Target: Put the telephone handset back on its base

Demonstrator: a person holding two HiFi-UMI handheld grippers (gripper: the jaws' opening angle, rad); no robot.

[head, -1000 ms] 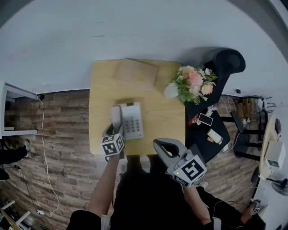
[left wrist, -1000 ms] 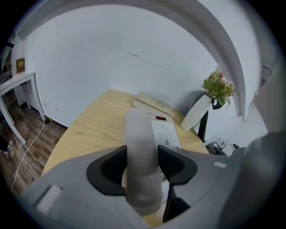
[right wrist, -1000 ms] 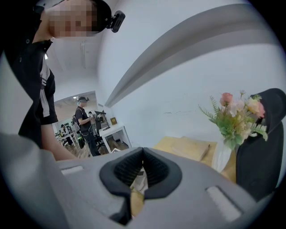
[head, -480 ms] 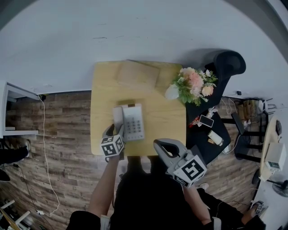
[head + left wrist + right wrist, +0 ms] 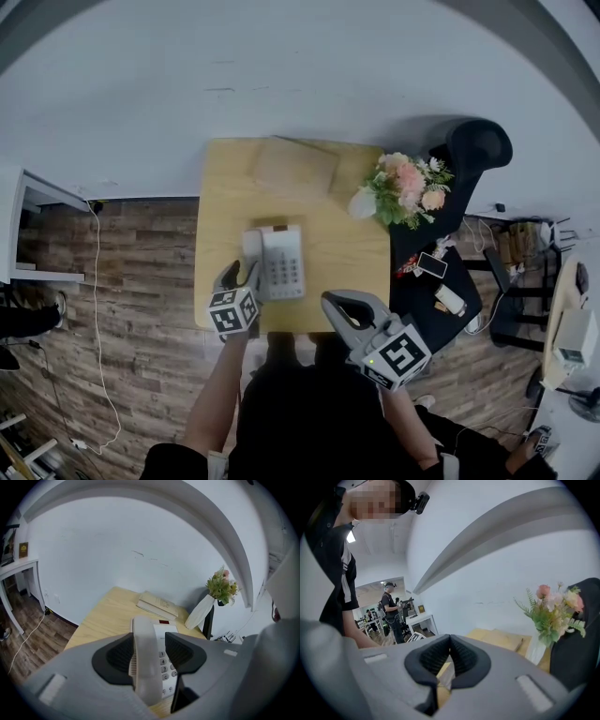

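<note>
While the right gripper (image 5: 345,306) hangs just off the near edge of the wooden table (image 5: 342,248), at about 5 o'clock from the telephone, its jaws meet at the tips and nothing is caught between them. The left gripper (image 5: 238,276) sits at about 7 o'clock from the telephone, over the table's near-left part, with its jaws apart on either side of the handset (image 5: 144,658). That pale handset lies lengthwise in the cradle along the left side of the base (image 5: 285,264), its far end towards 12 o'clock. In the left gripper view the left pad (image 5: 118,656) is right against the handset's flank, though whether it presses on it cannot be told. The right pad (image 5: 182,652) stands clear of the handset, and the base's number keys show in the gap. A closed book (image 5: 294,167) lies at 12 o'clock from the telephone, near the table's far edge. A white vase (image 5: 364,202) of pink and cream flowers (image 5: 410,186) stands at about 2 o'clock, at the table's right edge. A black chair (image 5: 476,148) is just beyond the vase, against the white wall.
</note>
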